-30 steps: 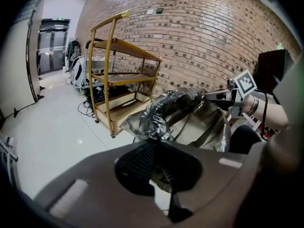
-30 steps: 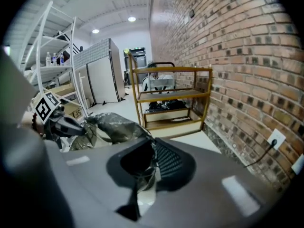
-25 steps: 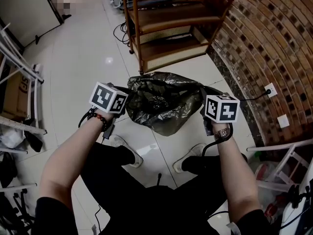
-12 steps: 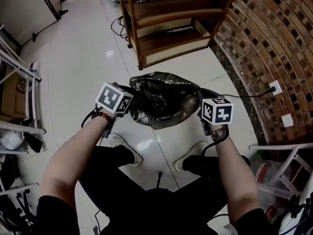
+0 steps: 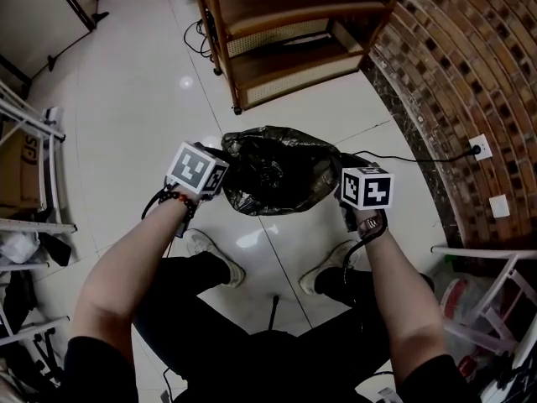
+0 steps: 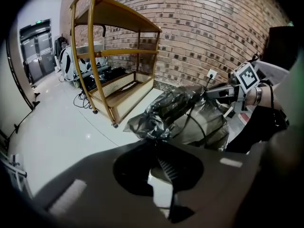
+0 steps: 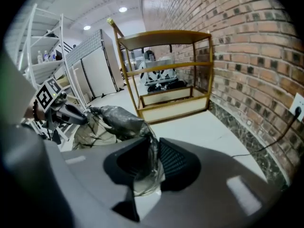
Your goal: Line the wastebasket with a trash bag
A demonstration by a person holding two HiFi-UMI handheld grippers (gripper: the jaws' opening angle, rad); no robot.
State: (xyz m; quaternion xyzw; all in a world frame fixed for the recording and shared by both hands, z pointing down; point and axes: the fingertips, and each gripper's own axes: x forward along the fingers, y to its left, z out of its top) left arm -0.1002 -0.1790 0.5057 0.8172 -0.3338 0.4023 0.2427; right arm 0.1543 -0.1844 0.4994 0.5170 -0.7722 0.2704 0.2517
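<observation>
A dark grey trash bag (image 5: 273, 170) hangs stretched between my two grippers, low over the white floor in front of the person's feet. My left gripper (image 5: 226, 159) is shut on the bag's left edge; in the left gripper view the film (image 6: 175, 110) bunches right at the closed jaws (image 6: 156, 146). My right gripper (image 5: 342, 166) is at the bag's right edge. Its jaws have just been opening: in the right gripper view (image 7: 154, 160) they stand slightly apart, with a strip of bag film (image 7: 118, 120) lying loose between them. No wastebasket shows clearly; the bag hides whatever is under it.
A wooden shelf unit (image 5: 277, 40) stands just beyond the bag. A brick wall (image 5: 470, 74) runs along the right, with a socket (image 5: 480, 147) and a cable across the floor. White racks (image 5: 25, 124) line the left. The person's shoes (image 5: 214, 254) are just under the bag.
Both grippers have sunk toward the floor with the bag between them. The bag now hangs lower and looks more bunched.
</observation>
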